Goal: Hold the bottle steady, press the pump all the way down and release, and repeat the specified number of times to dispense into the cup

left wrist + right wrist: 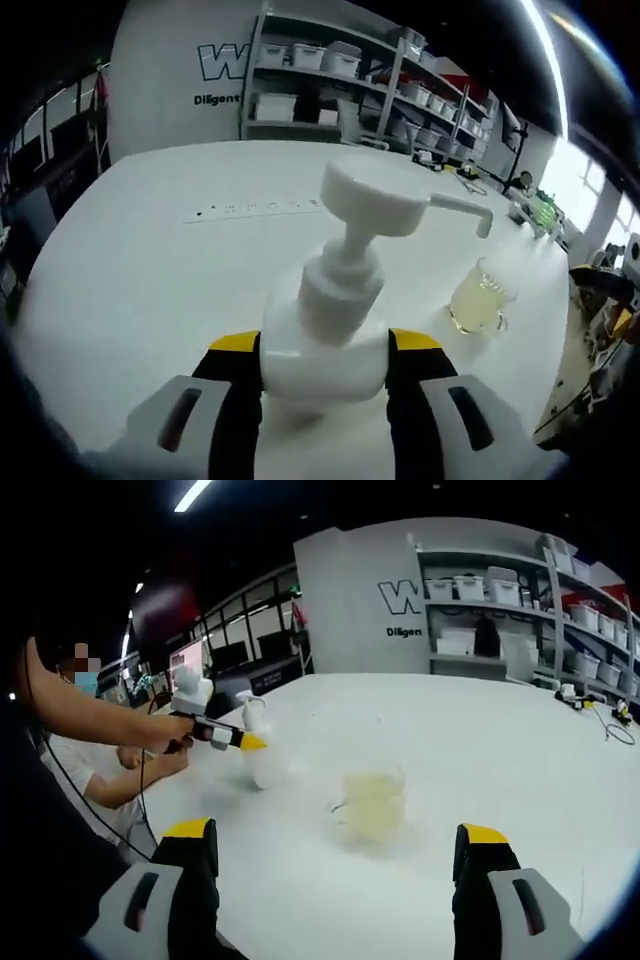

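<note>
Both left gripper (323,365) jaws clamp the bottle (325,345) beside the cup (480,300).

Broad white worktop (150,280), smooth and matte, reaching back toward shelving. White pump bottle (335,320) upright on it, directly ahead of the left tool, base between that tool's jaws. Clear glass cup (480,300) of pale yellow liquid upright just right of the bottle, under the spout; straight ahead of the right tool and between its jaws' lines in the right gripper view. Faint row of small dark marks (255,208) farther ahead. Small cluttered items and cables (595,705) far off to the right edge.
</note>
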The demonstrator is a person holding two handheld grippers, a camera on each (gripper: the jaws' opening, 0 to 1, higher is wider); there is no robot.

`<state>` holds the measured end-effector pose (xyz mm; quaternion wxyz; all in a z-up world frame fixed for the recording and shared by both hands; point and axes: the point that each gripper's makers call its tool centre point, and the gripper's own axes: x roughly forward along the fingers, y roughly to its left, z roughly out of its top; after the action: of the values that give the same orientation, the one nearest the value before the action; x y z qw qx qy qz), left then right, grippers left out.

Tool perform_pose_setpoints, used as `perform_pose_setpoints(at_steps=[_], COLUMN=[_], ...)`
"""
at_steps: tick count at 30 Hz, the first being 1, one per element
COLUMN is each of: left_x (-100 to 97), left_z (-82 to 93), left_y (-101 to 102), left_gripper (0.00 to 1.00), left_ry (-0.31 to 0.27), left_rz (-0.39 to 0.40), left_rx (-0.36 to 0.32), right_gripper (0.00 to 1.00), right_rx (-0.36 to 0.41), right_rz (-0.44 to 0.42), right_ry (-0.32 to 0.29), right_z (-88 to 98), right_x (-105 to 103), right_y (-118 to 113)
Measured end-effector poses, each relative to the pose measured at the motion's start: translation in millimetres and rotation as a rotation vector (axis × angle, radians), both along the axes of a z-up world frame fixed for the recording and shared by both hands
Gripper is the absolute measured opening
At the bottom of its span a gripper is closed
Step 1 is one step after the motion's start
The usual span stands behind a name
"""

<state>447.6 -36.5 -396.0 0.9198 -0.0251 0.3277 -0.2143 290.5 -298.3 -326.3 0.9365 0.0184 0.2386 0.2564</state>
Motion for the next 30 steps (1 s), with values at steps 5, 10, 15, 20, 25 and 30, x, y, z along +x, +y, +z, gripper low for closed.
perform_pose_setpoints(at_steps=[5,10,15,20,25,30], left_x=[-1.6,-3.8,-5.0,-6.7,-6.9,-8.1], left_z=[-0.2,0.0,-0.2,-0.1,-0.3,-0.4], left_y=[-4.6,-11.5,-17.0,-21.9,-26.7,-32.5], left_gripper=[0.46,0.46,0.46,0.46,0.46,0.46], left_ry=[0.003,0.004,0.008,0.005,0.005,0.004], left_rz=[0.021,0.050,0.076,0.083,0.099,0.118], left_rx=[-0.006,-0.012,-0.013,-0.018,-0.021,-0.024], right_gripper=[0.98,0.98,0.98,0.98,0.98,0.98], right_rx=[0.001,0.004,0.006,0.009,0.008,0.007], right_rz=[0.005,0.013,0.023,0.030,0.040,0.050], right_ry=[-0.003,-0.008,-0.011,-0.013,-0.014,-0.013], right_z=[0.5,1.3,1.8,2.4,2.2,2.1], right_x=[2.3,6.9,10.4,12.4,14.9,15.8], right_y=[0.3,1.2,2.5,3.6,3.6,4.3])
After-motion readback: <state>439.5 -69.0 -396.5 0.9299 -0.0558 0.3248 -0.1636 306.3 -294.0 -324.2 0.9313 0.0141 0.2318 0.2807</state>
